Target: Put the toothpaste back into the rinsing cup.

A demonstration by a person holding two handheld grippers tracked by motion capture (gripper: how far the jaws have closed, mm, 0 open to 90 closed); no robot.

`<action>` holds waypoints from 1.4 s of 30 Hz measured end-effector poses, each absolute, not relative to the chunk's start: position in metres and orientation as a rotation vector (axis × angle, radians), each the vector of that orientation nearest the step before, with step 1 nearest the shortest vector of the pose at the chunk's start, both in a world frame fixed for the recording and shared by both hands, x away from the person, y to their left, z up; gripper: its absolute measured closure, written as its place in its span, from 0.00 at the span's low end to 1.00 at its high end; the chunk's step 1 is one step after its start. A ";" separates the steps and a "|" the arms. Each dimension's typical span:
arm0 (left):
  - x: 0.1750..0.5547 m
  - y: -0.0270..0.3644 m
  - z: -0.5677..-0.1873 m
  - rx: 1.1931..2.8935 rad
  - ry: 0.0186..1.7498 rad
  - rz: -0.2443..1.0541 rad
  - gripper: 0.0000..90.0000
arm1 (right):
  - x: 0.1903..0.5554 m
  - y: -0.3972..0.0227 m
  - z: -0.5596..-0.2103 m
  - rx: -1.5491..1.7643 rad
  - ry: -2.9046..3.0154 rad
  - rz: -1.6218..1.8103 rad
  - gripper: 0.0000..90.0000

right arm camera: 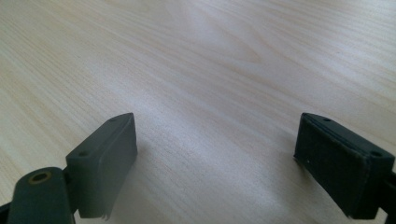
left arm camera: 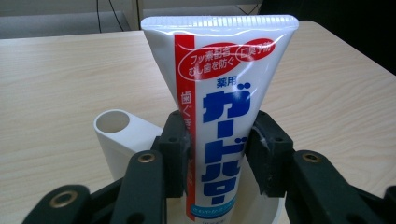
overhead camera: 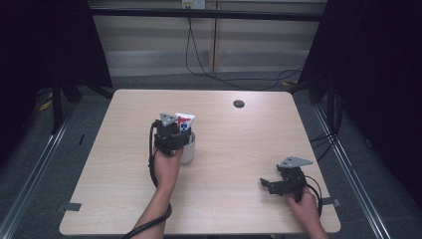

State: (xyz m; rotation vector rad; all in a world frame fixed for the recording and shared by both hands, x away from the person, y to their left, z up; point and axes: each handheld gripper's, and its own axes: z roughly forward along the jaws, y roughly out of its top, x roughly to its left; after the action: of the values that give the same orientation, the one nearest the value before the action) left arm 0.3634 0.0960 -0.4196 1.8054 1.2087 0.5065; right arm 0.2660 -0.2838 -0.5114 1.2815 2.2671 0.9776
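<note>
White toothpaste tube [left arm camera: 219, 121] stands upright in the white cup [left arm camera: 122, 135] on the worktop [overhead camera: 239, 149], the left gripper [left arm camera: 218, 149] fingers pinching its sides: release gently without tipping it, while the right gripper [right arm camera: 215, 163] rests wide apart, empty.

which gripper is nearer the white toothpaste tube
Left. The left gripper has its fingers on either side of the white toothpaste tube in the white cup; the right gripper rests far off.

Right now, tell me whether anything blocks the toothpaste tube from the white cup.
Nothing visible does. The left gripper holds the toothpaste tube upright, its lower end already inside the white cup.
</note>
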 end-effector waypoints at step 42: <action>0.349 0.101 -0.431 1.847 1.213 0.523 0.68 | 0.266 -0.284 -0.511 1.280 2.267 0.978 0.14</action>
State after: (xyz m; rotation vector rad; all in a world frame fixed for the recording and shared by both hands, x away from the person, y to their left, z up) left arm 0.3488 0.1014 -0.4314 1.8466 1.2129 0.5227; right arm 0.2661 -0.2839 -0.5114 1.2805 2.2669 0.9781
